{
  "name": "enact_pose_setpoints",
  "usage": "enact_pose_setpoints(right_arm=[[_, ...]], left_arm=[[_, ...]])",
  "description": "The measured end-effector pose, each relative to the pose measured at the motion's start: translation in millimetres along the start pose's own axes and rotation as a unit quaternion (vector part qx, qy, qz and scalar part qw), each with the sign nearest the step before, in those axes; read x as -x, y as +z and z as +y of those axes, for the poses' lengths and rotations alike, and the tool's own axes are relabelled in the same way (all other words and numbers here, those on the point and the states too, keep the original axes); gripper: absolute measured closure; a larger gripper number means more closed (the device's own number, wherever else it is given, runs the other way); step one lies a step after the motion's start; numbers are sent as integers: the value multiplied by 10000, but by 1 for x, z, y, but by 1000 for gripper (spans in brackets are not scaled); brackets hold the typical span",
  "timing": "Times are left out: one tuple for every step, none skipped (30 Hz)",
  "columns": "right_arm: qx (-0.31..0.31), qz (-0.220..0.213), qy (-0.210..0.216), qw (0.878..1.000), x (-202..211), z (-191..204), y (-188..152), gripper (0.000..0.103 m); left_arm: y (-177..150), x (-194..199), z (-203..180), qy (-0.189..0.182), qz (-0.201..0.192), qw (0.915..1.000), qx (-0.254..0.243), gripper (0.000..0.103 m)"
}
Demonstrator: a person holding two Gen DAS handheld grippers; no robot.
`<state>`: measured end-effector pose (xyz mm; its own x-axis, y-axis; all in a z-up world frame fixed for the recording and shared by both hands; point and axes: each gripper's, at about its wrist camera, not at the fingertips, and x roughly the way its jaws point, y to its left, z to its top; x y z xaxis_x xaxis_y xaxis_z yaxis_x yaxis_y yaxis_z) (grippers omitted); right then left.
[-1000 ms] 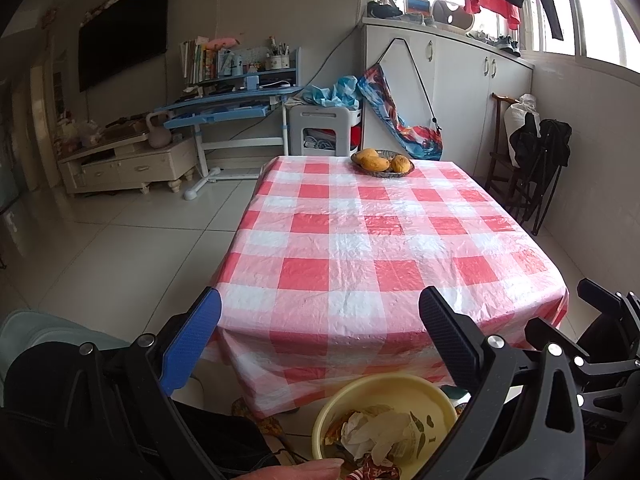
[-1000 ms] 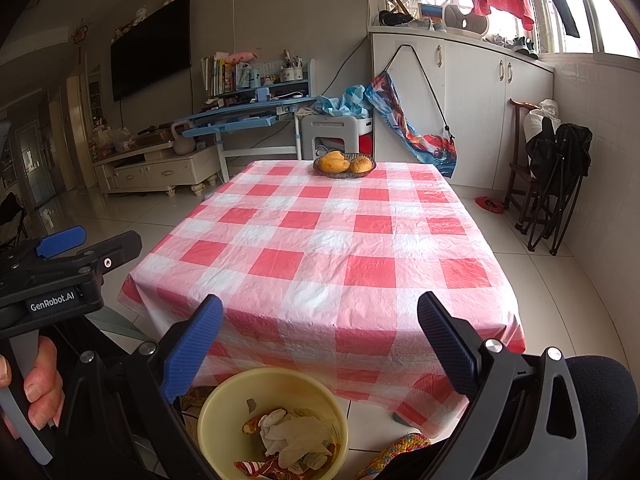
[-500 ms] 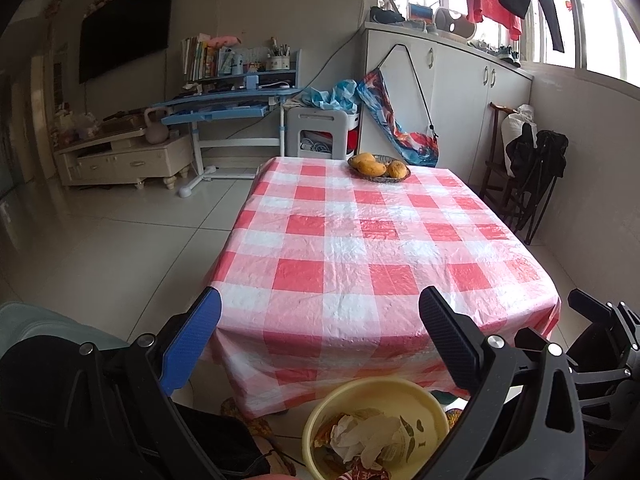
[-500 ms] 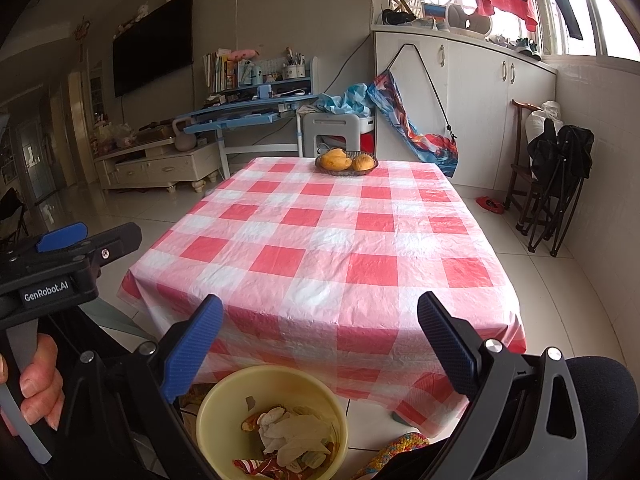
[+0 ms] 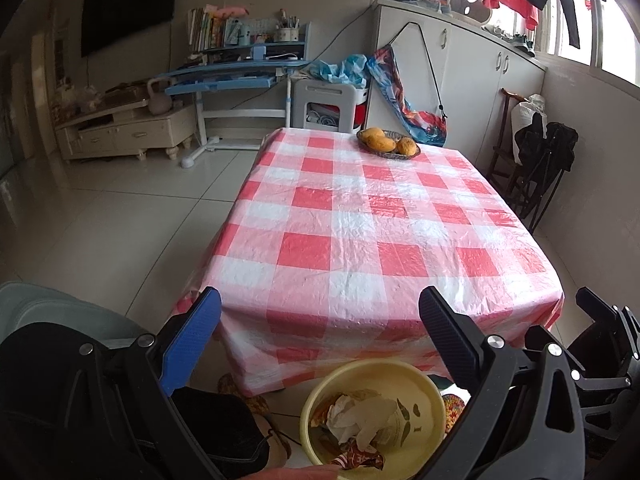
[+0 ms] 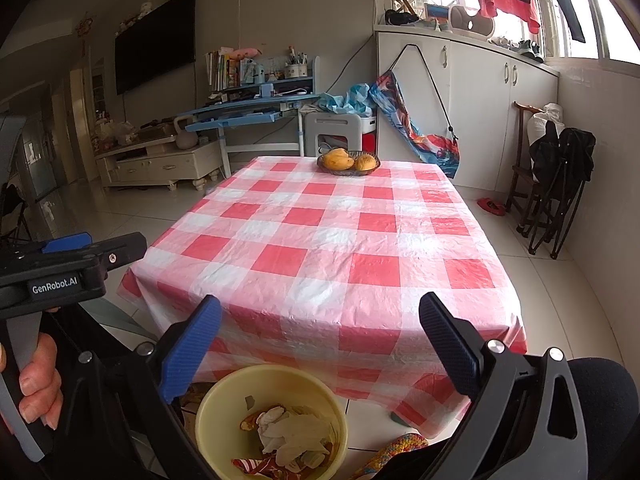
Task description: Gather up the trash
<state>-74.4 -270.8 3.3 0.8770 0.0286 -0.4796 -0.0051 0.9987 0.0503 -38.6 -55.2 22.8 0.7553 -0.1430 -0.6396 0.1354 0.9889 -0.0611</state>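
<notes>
A yellow bin [image 5: 420, 384] [image 6: 224, 400] stands on the floor at the near end of the table, holding crumpled white paper [image 5: 360, 420] [image 6: 292, 436] and a red wrapper [image 5: 358, 458]. My left gripper [image 5: 320, 320] hovers open above and behind the bin, nothing between its fingers. My right gripper [image 6: 320, 324] is likewise open and empty, above the bin. The left gripper's body [image 6: 60, 276] shows at the left of the right wrist view, held by a hand [image 6: 38, 384].
The table with a red-and-white checked cloth [image 5: 360, 220] [image 6: 340, 236] carries a dish of orange fruit [image 5: 388, 144] [image 6: 348, 162] at its far end. Folded chairs [image 6: 560, 184] stand at the right wall. A blue desk [image 6: 248, 112] and white cabinets [image 5: 460, 76] lie beyond.
Both grippers have pulled back slightly from the table, so the bin shows a little more fully. Both stay open and empty.
</notes>
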Motion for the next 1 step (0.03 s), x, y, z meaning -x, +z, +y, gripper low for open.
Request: enact_pose_setpoints(right_arm=[[6,12,-3,10000,0,0,0,8]], left_arm=[[0,1,2,26,-22,10000,23,7]])
